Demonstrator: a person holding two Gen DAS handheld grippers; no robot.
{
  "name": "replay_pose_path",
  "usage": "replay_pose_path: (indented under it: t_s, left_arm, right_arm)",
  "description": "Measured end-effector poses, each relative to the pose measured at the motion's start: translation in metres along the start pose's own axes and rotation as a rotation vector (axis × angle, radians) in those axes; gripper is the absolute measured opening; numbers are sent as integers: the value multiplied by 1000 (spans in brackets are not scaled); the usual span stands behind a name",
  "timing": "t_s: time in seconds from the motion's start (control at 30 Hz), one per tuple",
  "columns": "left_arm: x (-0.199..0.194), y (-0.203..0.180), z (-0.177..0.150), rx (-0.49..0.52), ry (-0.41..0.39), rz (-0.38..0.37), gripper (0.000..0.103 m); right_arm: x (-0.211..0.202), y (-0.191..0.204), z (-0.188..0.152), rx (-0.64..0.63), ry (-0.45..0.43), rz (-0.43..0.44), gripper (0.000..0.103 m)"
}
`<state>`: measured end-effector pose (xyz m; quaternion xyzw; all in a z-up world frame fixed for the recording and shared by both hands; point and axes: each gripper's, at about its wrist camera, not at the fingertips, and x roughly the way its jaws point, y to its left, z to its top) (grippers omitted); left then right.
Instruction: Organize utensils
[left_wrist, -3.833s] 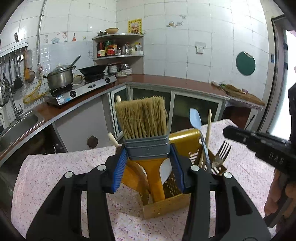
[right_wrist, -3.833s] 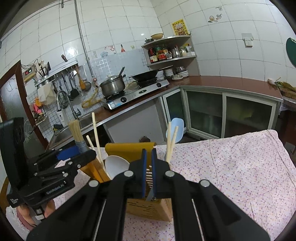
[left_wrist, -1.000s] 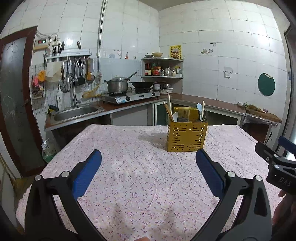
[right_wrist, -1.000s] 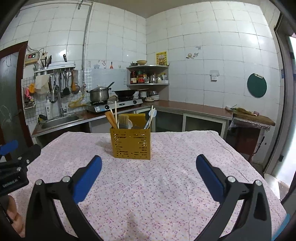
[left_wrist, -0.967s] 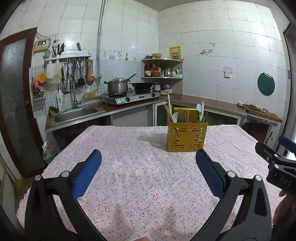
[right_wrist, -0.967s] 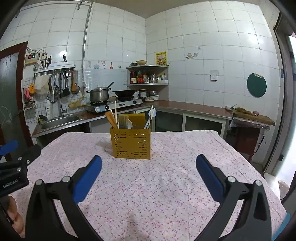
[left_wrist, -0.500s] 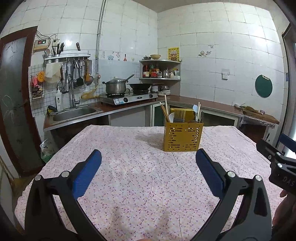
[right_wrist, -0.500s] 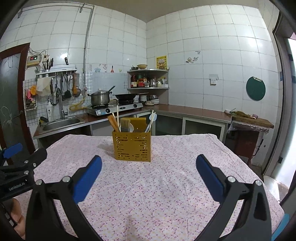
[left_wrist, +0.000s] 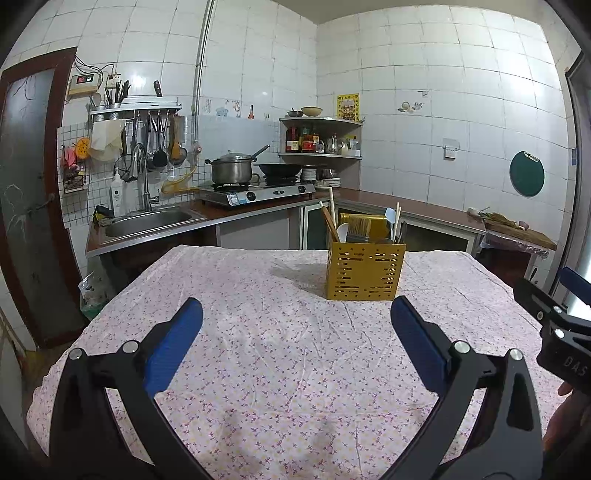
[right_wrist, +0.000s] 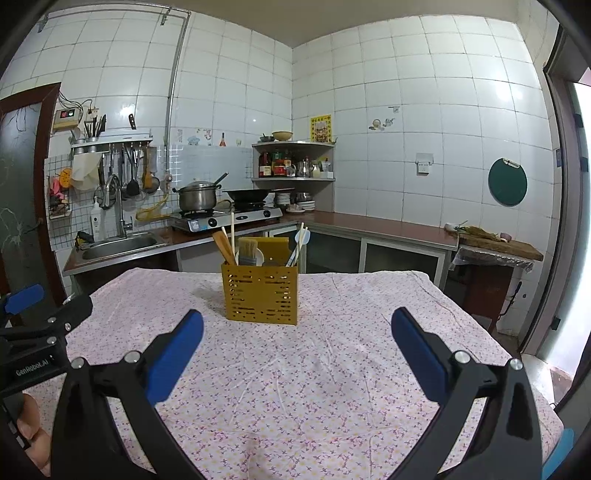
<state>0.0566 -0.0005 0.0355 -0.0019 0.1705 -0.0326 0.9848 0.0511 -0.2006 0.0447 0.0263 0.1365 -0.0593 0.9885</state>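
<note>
A desk (left_wrist: 258, 350) draped in a pink floral cloth fills the near scene, bare apart from one thing. At its far middle stands the yellow perforated metal utensil holder (right_wrist: 259, 295), upright and well apart from both grippers. Inside it stand a flat bristle brush (right_wrist: 247, 251), a wooden spatula (right_wrist: 223, 247), pale chopsticks (left_wrist: 397, 221) and a light blue plastic spoon (right_wrist: 303, 236). These are likely light and stiff; each is best gripped by its handle. The left gripper (left_wrist: 295, 328) and right gripper (right_wrist: 297, 330) both hover with fingers spread wide, grasping nothing.
</note>
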Motion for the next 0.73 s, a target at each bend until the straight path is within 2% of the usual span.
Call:
replay_pose_path:
  t_s: [0.73]
  left_arm:
    - [-4,-3,-1,20,-22,5,98]
  right_arm:
    - [1,1,2,5,3,-10,99]
